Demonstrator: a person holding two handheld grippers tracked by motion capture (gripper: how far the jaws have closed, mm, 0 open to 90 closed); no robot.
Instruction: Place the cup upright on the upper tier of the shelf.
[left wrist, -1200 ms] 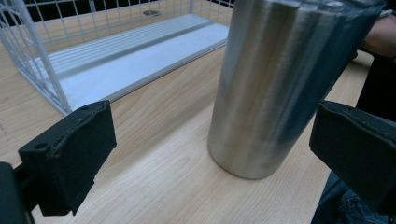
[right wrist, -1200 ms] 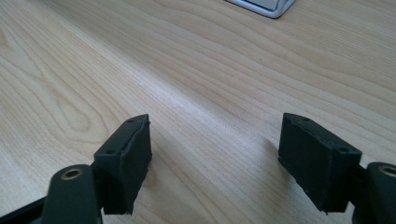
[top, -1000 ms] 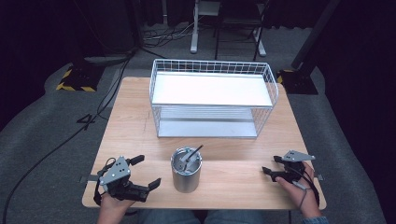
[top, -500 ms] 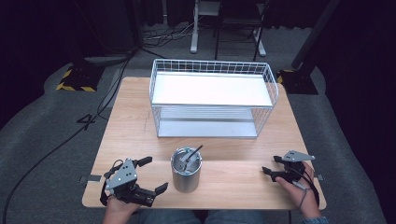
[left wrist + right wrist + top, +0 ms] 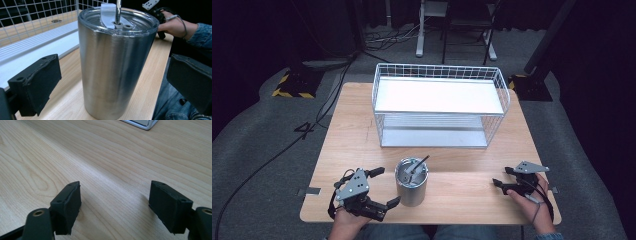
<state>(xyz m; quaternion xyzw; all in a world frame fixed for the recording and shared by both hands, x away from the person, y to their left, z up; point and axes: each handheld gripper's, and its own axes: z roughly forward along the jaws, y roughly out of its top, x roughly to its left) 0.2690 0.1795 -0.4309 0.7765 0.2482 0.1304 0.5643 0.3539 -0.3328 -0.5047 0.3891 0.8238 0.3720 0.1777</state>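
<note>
**Steel cup parked near the front edge, both tools spread wide**

The steel cup [image 5: 411, 182] stood upright on the tabletop [image 5: 462, 172], close to the front edge and well apart from the wire basket [image 5: 439, 105] behind it, so plenty of bare wood lay between them. The left tool [image 5: 382, 187] sat just beside the cup with its jaws wide apart, one on each side of the cup, not touching. The cup had a clear lid [image 5: 120, 21] with a metal straw [image 5: 118, 10] poking through. The right tool [image 5: 502, 177] rested near the right front corner, jaws apart over bare wood. The basket's white shelf [image 5: 439, 95] was bare.
</note>
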